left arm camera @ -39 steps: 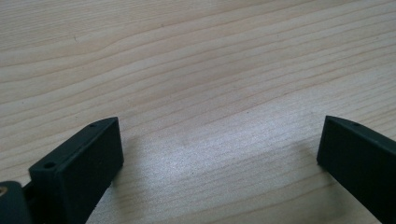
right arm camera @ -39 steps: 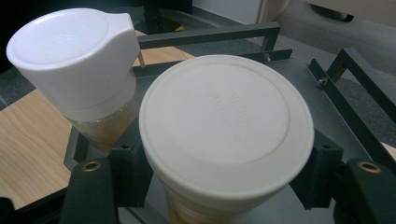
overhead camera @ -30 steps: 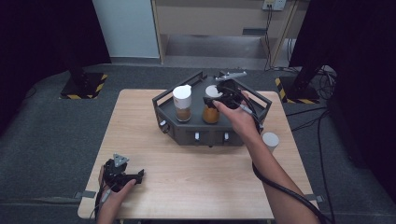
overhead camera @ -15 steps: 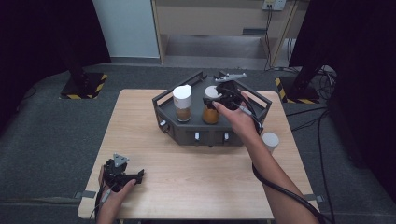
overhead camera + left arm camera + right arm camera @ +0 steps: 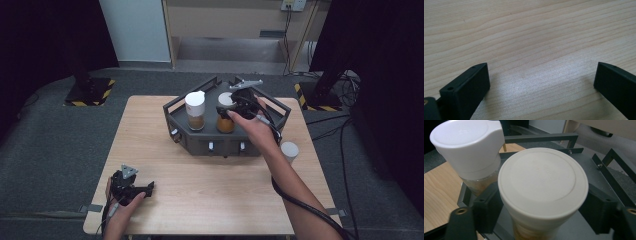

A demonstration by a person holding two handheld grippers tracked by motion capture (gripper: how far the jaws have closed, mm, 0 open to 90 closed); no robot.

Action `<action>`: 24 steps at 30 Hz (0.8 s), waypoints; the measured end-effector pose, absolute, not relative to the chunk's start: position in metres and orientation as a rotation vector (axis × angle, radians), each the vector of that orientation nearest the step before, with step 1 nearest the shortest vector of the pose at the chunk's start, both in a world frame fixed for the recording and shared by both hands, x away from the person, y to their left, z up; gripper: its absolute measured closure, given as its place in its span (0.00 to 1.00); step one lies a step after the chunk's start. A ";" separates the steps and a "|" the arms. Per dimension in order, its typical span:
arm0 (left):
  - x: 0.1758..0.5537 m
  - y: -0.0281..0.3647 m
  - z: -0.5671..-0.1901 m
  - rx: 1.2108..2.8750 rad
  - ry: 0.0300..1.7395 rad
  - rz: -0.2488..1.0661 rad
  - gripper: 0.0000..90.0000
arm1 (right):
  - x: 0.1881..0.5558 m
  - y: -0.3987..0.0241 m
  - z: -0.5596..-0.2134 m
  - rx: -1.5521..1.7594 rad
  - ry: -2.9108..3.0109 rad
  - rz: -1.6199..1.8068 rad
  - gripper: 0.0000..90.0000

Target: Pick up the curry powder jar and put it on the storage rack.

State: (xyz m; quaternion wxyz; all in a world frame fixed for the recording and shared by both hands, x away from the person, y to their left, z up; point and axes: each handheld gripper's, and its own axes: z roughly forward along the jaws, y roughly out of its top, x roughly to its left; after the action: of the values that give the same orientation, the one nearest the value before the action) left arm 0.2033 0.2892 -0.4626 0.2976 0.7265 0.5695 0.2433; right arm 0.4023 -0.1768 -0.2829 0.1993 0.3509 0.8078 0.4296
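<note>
The right gripper (image 5: 231,106) had just been opening, its jaws flanking the white-lidded jar (image 5: 541,192) of amber contents; whether the pads pressed it could not be told. That jar stood in the dark tray (image 5: 200,142), just beside a taller white-capped jar (image 5: 195,110). The left gripper (image 5: 541,80) rested wide open and empty over the wooden table (image 5: 210,195), well apart

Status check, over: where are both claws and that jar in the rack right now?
Right claw just opened, straddling the jar, pads off it. Jar upright in the rack. Left claw open over bare table. Shaker close beside the jar.
</note>
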 end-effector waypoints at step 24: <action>0.203 0.289 -0.463 1.931 1.514 0.647 0.00 | 0.374 -0.216 -0.287 0.922 2.239 1.241 0.09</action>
State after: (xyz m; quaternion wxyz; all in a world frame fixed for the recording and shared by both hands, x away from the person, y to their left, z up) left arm 0.2033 0.2892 -0.4625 0.2975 0.7266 0.5695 0.2433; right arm 0.3744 -0.2165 -0.2872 0.2086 0.3315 0.8047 0.4461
